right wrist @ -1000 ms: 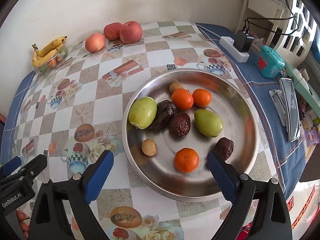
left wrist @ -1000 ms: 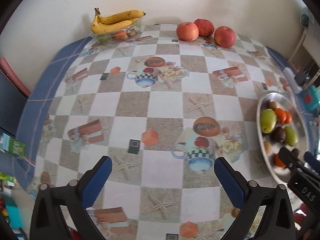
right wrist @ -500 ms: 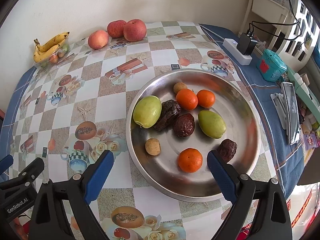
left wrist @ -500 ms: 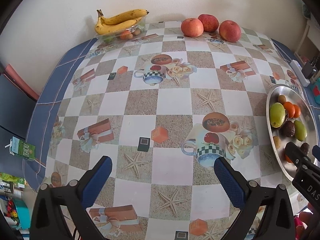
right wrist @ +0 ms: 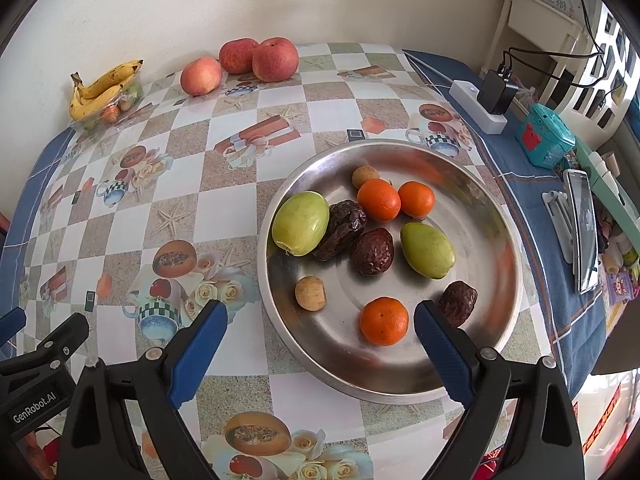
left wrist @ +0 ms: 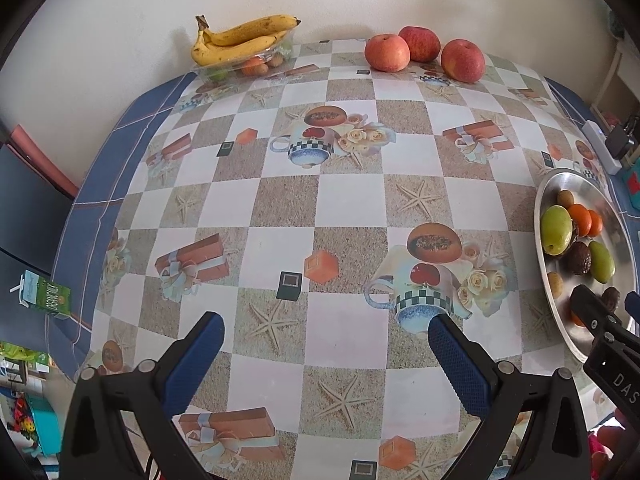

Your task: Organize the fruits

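Observation:
A round steel plate (right wrist: 492, 216) holds two green fruits (right wrist: 301, 224), three oranges (right wrist: 384, 320), dark dates (right wrist: 372, 251) and small tan fruits (right wrist: 310, 293). My right gripper (right wrist: 320, 322) is open and empty, hovering over the plate's near rim. The plate also shows at the right edge of the left wrist view (left wrist: 560, 184). My left gripper (left wrist: 325, 332) is open and empty above the patterned tablecloth (left wrist: 320, 200). Three red apples (left wrist: 420, 54) and a banana bunch (left wrist: 240, 40) on a clear tray lie at the far edge.
A white power strip (right wrist: 478, 106) with a black charger, a teal box (right wrist: 546, 142) and a phone (right wrist: 584, 228) lie right of the plate on the blue cloth. The wall runs behind the table. A green carton (left wrist: 48, 294) sits below the table's left edge.
Both grippers have drawn back and up a little, so more of the table shows. Both stay open. No fruit has moved.

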Action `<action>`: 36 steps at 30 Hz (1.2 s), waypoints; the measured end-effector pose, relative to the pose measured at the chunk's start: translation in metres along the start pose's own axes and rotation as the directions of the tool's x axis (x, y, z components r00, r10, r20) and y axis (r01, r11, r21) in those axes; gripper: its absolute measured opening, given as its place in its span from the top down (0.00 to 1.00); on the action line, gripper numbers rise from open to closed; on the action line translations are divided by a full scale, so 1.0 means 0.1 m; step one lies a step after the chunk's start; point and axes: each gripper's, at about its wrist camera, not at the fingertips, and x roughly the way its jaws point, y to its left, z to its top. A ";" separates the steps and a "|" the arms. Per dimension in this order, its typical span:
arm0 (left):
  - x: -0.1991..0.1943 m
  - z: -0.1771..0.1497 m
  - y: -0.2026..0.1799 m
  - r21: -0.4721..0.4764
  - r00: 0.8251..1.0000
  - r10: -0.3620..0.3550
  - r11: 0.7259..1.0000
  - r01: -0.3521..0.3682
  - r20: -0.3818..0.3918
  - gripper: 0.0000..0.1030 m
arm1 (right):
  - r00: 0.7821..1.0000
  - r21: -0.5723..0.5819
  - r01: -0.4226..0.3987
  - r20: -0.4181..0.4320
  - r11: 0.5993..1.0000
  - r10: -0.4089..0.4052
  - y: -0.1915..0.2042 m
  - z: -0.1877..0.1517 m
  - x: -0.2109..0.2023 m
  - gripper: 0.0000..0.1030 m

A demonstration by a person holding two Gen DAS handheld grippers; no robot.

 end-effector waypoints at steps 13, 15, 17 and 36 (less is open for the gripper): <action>0.01 0.01 0.04 -0.011 1.000 0.005 1.000 -0.005 -0.007 0.00 | 1.000 0.001 0.000 -0.001 1.000 0.000 0.00 0.00 0.00 0.08; 0.02 0.00 0.05 -0.016 1.000 0.008 1.000 -0.008 -0.009 0.00 | 1.000 0.000 0.001 -0.001 1.000 -0.001 0.00 0.00 0.00 0.08; 0.02 0.00 0.06 -0.022 1.000 0.008 1.000 -0.008 -0.012 0.00 | 1.000 0.000 0.000 -0.002 1.000 0.000 0.00 0.00 0.00 0.08; 0.02 -0.01 0.09 -0.046 0.999 0.021 0.999 -0.023 -0.029 0.00 | 1.000 0.000 0.000 -0.002 1.000 0.000 0.00 0.00 -0.01 0.08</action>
